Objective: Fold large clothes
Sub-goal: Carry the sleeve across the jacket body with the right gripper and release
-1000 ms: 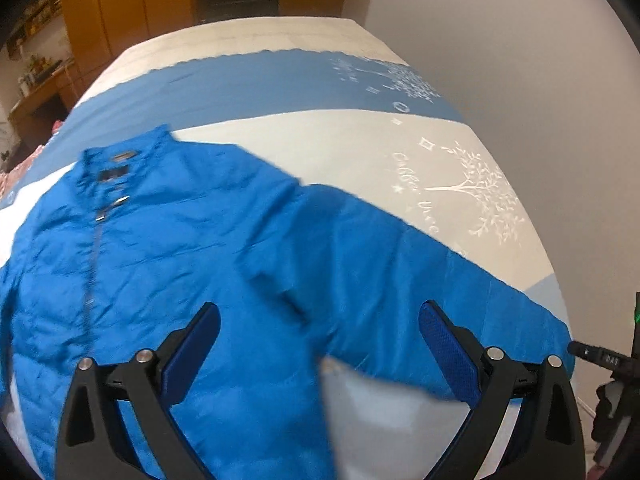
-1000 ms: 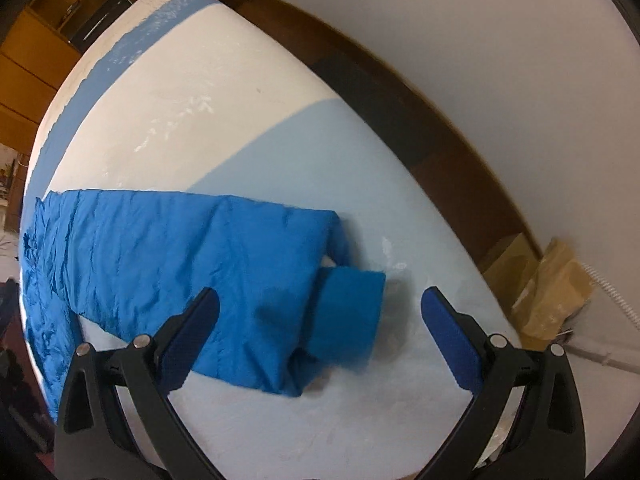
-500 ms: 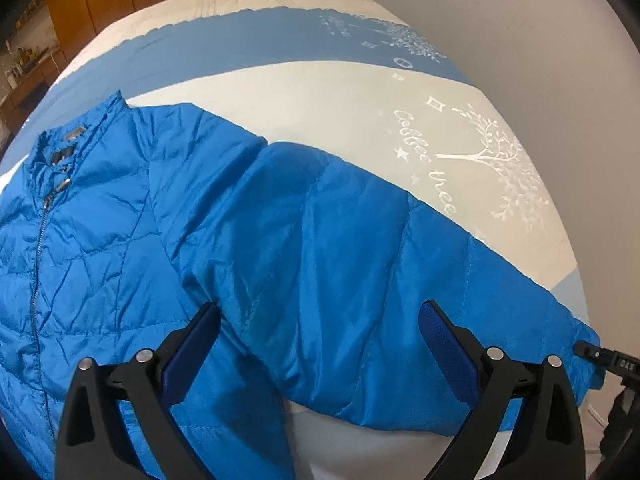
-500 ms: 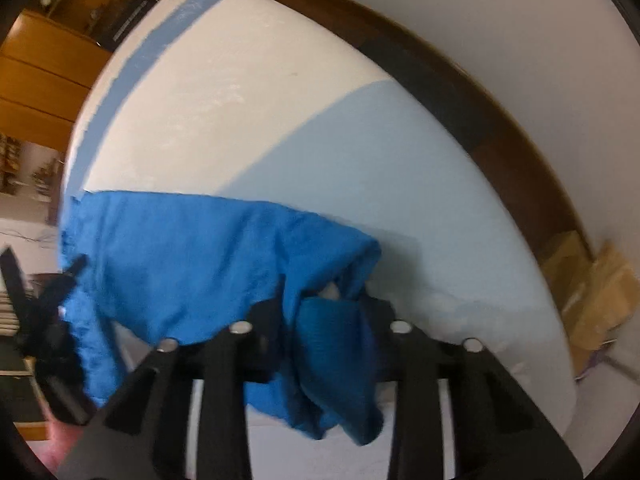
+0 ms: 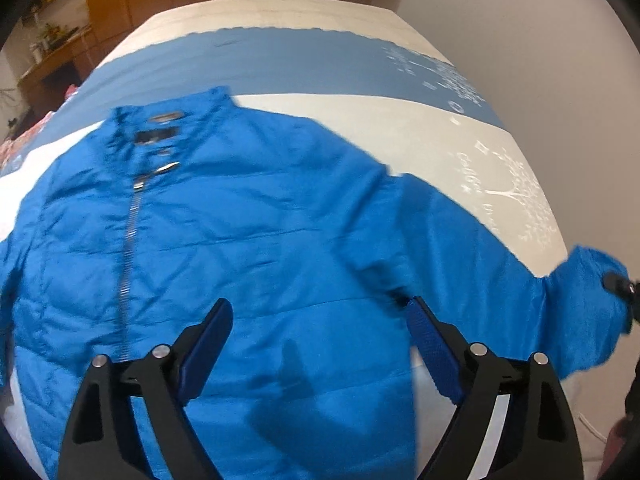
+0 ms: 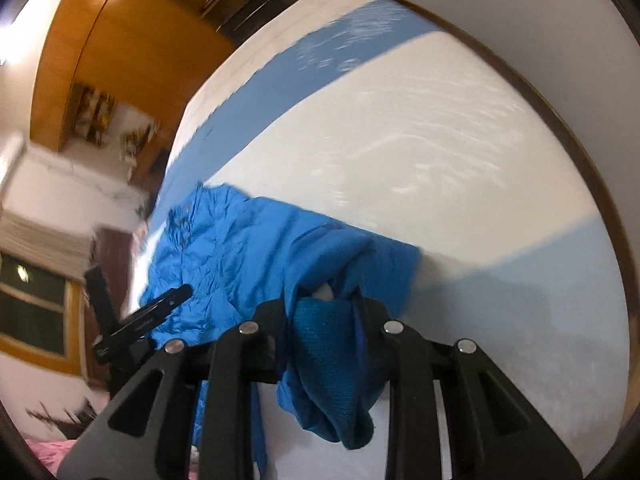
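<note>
A bright blue quilted jacket point(image 5: 248, 240) lies front up on the bed, zip closed, collar toward the far end. My left gripper point(image 5: 320, 340) is open and empty, hovering above the jacket's lower body near the armpit. The jacket's right sleeve point(image 5: 500, 264) stretches out to the right, its cuff point(image 5: 592, 280) lifted off the bed. My right gripper point(image 6: 325, 312) is shut on that knit sleeve cuff point(image 6: 328, 344) and holds it above the bed; the sleeve point(image 6: 240, 252) trails back toward the jacket body. The right gripper's tip also shows in the left wrist view point(image 5: 618, 284).
The bed point(image 5: 304, 60) has a cream and blue cover with white tree print at the right. A white wall point(image 5: 540, 40) runs along the bed's right side. Wooden wardrobes point(image 6: 132, 48) and a desk point(image 5: 52, 64) stand beyond. The left gripper shows in the right wrist view point(image 6: 140, 316).
My right gripper closed on the sleeve cuff and lifted it up and inward. My left gripper shifted over the jacket body and stayed open.
</note>
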The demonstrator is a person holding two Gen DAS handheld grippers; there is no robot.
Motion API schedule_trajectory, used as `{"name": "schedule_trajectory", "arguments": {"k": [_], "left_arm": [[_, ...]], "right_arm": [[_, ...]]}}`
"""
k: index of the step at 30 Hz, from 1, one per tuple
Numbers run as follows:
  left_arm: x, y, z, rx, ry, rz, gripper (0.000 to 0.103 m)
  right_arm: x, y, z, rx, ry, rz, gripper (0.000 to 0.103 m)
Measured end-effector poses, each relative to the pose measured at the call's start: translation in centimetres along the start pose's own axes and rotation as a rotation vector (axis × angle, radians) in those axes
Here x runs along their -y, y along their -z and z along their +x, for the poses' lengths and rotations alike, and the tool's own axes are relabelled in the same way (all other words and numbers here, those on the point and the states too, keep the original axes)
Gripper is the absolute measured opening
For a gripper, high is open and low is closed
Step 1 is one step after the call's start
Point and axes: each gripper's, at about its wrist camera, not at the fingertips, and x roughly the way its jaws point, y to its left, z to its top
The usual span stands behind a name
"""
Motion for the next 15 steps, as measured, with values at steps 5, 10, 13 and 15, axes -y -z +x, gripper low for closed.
{"name": "schedule_trajectory", "arguments": {"k": [5,10,13,15], "left_arm": [[-3.8,0.3,-0.8,0.000,-0.013,-0.035,0.088],[-7.5,1.0,-1.8,0.007,0.001,-0.060,0.088],[-9.3,1.4,-2.2,0.002,0.002,-0.071,0.088],[-10.6,1.7,-2.6,0.010,0.008,-0.092,0.089]], "right_arm": [[-6.1,-2.2,5.3,-0.075,-0.002,-0.104,0.024],[-12.4,-3.0,11.3,-0.173,0.004,-0.231,0.024],[-15.4,-3.0,14.6,-0.219,-0.013,-0.276,0.024],[-17.0,-2.9,16.5,-0.237,-0.015,-0.303,0.024]]}}
